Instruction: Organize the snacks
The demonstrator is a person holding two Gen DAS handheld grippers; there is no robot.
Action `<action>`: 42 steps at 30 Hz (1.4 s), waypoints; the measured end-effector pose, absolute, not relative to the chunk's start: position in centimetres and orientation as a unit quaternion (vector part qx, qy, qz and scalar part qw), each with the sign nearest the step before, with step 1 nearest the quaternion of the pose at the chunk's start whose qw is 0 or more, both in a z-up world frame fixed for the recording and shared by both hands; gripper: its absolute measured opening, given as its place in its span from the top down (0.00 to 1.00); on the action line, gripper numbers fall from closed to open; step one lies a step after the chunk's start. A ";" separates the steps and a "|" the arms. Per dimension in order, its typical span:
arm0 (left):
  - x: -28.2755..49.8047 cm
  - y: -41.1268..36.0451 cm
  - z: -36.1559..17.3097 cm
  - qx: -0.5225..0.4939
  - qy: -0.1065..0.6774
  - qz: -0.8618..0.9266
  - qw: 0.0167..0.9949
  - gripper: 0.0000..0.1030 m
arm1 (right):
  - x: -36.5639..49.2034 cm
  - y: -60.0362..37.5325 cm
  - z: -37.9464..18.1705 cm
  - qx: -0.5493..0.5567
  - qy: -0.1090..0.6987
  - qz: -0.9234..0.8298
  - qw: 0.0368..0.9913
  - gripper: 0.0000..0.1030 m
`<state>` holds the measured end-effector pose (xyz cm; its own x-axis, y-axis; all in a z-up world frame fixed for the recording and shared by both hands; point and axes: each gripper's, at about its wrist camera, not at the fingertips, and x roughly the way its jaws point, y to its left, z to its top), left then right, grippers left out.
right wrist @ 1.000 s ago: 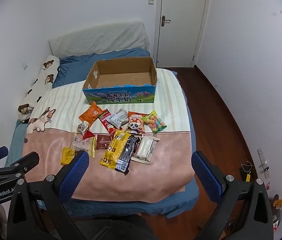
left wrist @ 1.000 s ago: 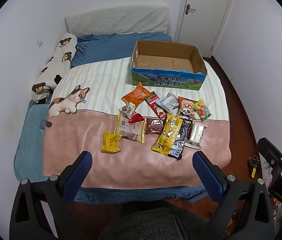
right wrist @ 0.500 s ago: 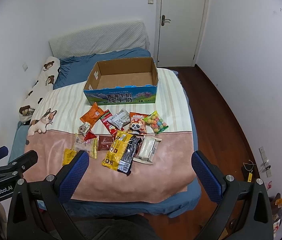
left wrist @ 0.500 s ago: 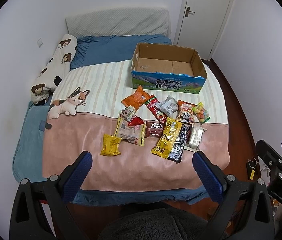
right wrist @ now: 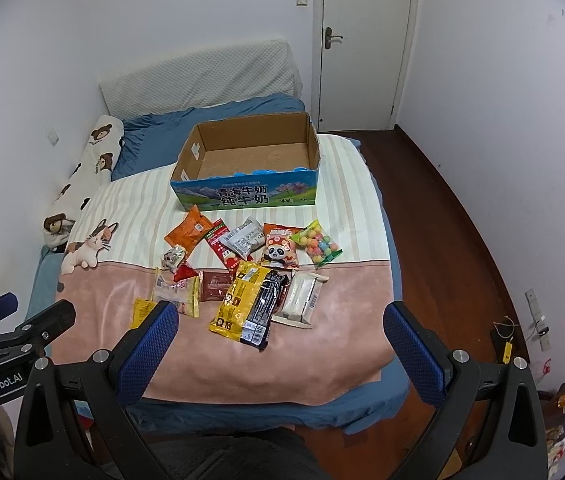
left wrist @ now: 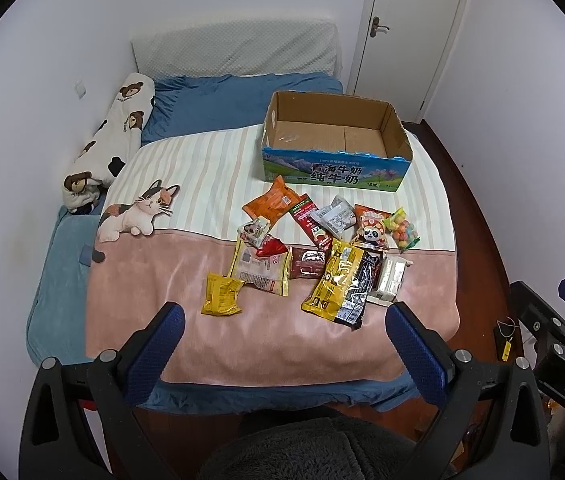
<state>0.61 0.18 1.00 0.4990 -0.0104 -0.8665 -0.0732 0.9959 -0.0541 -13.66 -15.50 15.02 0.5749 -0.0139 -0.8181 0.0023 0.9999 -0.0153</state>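
Observation:
Several snack packets lie spread on the bed: a small yellow packet (left wrist: 221,295), a large yellow-and-black bag (left wrist: 340,282), an orange packet (left wrist: 272,205), a panda packet (left wrist: 371,233) and a bag of coloured candy balls (left wrist: 402,232). An open cardboard milk box (left wrist: 336,170) stands empty behind them, also in the right wrist view (right wrist: 248,196). My left gripper (left wrist: 284,316) is open and empty above the bed's foot. My right gripper (right wrist: 280,316) is open and empty, also short of the snacks.
The bed (left wrist: 130,280) has a pink and striped cover with a cat print (left wrist: 138,212). A bear-print bolster (left wrist: 110,140) lies along the left wall. A white door (right wrist: 362,40) stands at the back, with wooden floor (right wrist: 442,220) to the bed's right.
Both grippers have drifted slightly forward and the views shifted a little; the snacks and box have not moved. Both stay open.

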 end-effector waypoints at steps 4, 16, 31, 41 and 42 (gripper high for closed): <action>0.6 0.2 1.0 -0.042 0.501 0.018 0.864 0.00 | -13.5 -15.6 15.0 -0.005 0.462 -0.004 0.887 0.00; 0.3 -0.1 0.9 -0.042 0.501 0.018 0.864 0.00 | -13.7 -15.9 14.8 -0.004 0.464 -0.002 0.886 0.00; 0.3 -0.6 1.0 -0.044 0.500 0.017 0.865 0.00 | -13.8 -16.0 14.9 -0.003 0.464 -0.001 0.886 0.00; 0.3 -0.5 1.0 -0.043 0.500 0.017 0.865 0.00 | -13.3 -16.2 15.1 0.001 0.465 0.002 0.885 0.00; 0.3 -0.6 1.0 -0.044 0.500 0.018 0.865 0.00 | -13.2 -16.1 15.2 0.001 0.465 0.003 0.885 0.00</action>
<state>0.31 -0.56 0.99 0.4993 -0.0128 -0.8664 -0.0747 0.9955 -0.0577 -13.21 -16.14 15.17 0.5676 0.0063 -0.8233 -0.0039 1.0000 0.0049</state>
